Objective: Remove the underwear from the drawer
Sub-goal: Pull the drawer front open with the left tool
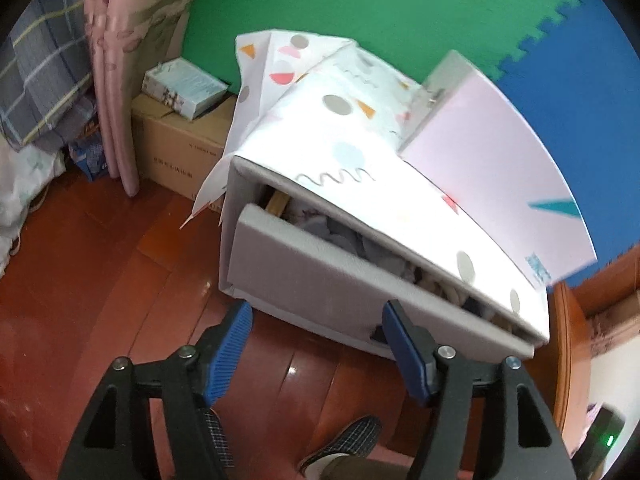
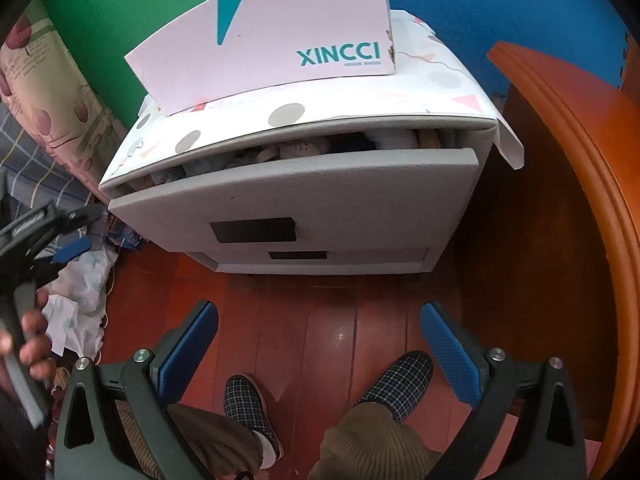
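A small grey drawer unit (image 2: 296, 196) stands on the wooden floor, its top drawer (image 1: 320, 276) pulled out a little. Bunched underwear and socks (image 2: 280, 152) show in the gap behind the drawer front (image 1: 352, 240). My left gripper (image 1: 316, 320) hangs open just in front of the drawer's lower edge, nothing between its blue pads. My right gripper (image 2: 320, 320) is open too, held above the floor in front of the unit, apart from it. The left gripper also appears at the left edge of the right wrist view (image 2: 68, 236), held by a hand (image 2: 32, 344).
A pink shoebox (image 2: 272, 36) lies on patterned paper (image 1: 340, 148) on top of the unit. A brown cardboard box (image 1: 180, 152) sits to its left, a wooden furniture edge (image 2: 580, 200) to its right. Crumpled cloth (image 2: 80, 300) lies on the floor. The person's slippered feet (image 2: 400, 376) stand in front.
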Available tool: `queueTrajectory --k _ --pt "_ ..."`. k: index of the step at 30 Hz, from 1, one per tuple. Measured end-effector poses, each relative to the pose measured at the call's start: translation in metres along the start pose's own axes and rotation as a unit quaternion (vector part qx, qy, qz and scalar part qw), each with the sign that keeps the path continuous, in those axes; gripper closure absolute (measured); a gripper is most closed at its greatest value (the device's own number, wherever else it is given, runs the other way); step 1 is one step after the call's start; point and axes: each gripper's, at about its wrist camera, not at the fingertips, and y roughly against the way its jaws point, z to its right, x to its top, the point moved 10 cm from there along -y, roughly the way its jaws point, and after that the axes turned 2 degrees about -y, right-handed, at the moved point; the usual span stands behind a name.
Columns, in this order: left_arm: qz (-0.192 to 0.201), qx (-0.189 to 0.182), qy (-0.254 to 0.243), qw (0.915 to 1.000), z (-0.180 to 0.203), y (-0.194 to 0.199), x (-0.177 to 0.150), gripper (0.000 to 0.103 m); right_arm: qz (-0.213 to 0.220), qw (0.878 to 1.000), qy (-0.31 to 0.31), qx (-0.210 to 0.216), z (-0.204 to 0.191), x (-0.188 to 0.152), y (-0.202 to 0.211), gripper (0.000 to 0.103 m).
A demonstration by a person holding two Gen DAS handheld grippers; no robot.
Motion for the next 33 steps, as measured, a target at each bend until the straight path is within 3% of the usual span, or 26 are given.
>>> queueTrajectory --k 8,15,17,24,29,33 --pt "-0.006 -0.023 0.059 0.998 -0.009 -0.031 0.026 0.033 -0.008 1.0 -0.007 0.011 -0.001 0.0 -0.004 0.002" --pt "-0.027 -0.032 0.106 0.9935 -0.021 -0.058 0.024 0.031 -0.013 1.0 -0.013 0.021 -0.001 0.0 -0.005 0.002" --pt "-0.028 -0.03 0.11 0.9931 -0.024 -0.062 0.024 0.023 -0.015 0.999 -0.016 0.024 -0.001 0.0 -0.005 0.002" --pt "-0.035 -0.022 0.13 0.9906 -0.031 -0.078 0.026 0.017 -0.017 0.999 -0.018 0.026 -0.001 -0.001 -0.006 0.002" --pt "-0.025 -0.007 0.121 0.9923 -0.038 -0.083 0.026 0.0 -0.016 0.999 -0.019 0.025 0.0 -0.001 -0.005 0.002" --pt "-0.024 -0.001 0.109 0.9937 -0.038 -0.083 0.026 0.0 -0.015 1.0 -0.015 0.02 0.001 0.0 -0.006 0.002"
